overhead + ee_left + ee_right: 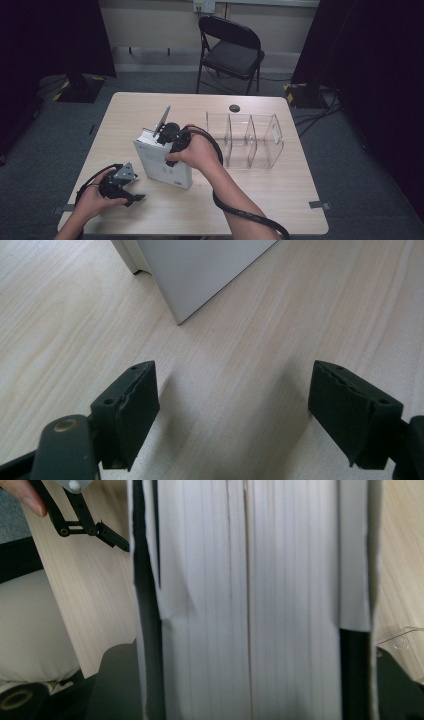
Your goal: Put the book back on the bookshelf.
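Observation:
A thick white book point(164, 165) stands upright on the wooden table point(280, 200), left of centre. My right gripper point(169, 139) comes down on its top edge. In the right gripper view the page block point(250, 580) sits between the two black jaws, which press on both covers. My left gripper point(134, 194) rests low over the table near the front left corner, a short way from the book. In the left gripper view its jaws point(232, 410) stand wide apart over bare wood, and a lower corner of the book point(200, 270) shows ahead.
A clear plastic organizer point(247, 140) with upright dividers stands just right of the book; its edge point(402, 635) shows in the right gripper view. A small black disc point(234, 108) lies at the table's far edge. A black folding chair point(230, 50) stands beyond the table.

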`<state>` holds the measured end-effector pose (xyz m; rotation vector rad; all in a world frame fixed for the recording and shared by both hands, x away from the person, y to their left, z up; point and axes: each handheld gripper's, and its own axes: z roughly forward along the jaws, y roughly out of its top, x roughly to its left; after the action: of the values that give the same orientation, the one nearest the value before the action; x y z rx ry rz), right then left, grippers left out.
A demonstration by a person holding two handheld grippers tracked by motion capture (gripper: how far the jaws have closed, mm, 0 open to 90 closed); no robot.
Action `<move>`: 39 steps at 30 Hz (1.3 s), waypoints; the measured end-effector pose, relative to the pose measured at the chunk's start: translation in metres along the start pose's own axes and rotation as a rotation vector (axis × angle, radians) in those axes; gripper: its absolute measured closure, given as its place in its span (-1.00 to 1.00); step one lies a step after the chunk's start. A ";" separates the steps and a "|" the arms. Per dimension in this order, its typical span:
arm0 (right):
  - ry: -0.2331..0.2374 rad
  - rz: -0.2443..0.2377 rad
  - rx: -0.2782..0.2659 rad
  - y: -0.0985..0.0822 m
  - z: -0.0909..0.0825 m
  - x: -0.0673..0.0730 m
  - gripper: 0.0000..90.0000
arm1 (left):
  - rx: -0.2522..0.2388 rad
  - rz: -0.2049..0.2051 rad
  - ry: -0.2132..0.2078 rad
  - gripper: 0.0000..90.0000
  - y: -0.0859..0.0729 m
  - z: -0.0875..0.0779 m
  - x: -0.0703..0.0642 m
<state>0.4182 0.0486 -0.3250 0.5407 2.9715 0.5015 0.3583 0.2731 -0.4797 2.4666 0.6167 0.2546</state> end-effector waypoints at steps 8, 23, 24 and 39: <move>-0.008 0.001 -0.008 0.000 0.001 0.001 -0.04 | -0.008 0.003 -0.008 -0.57 0.001 0.004 -0.001; 0.003 0.024 -0.003 0.001 0.000 0.004 0.11 | -0.044 -0.029 -0.048 -0.72 -0.003 0.009 0.001; 0.000 0.024 -0.001 0.001 0.000 0.005 0.12 | -0.058 -0.025 -0.052 -0.76 -0.004 0.010 0.000; 0.012 0.036 -0.002 -0.005 -0.004 0.003 0.15 | -0.095 -0.003 -0.072 -1.00 -0.009 0.014 -0.003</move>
<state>0.4136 0.0443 -0.3225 0.5943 2.9772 0.5119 0.3563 0.2712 -0.4964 2.3726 0.5654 0.1885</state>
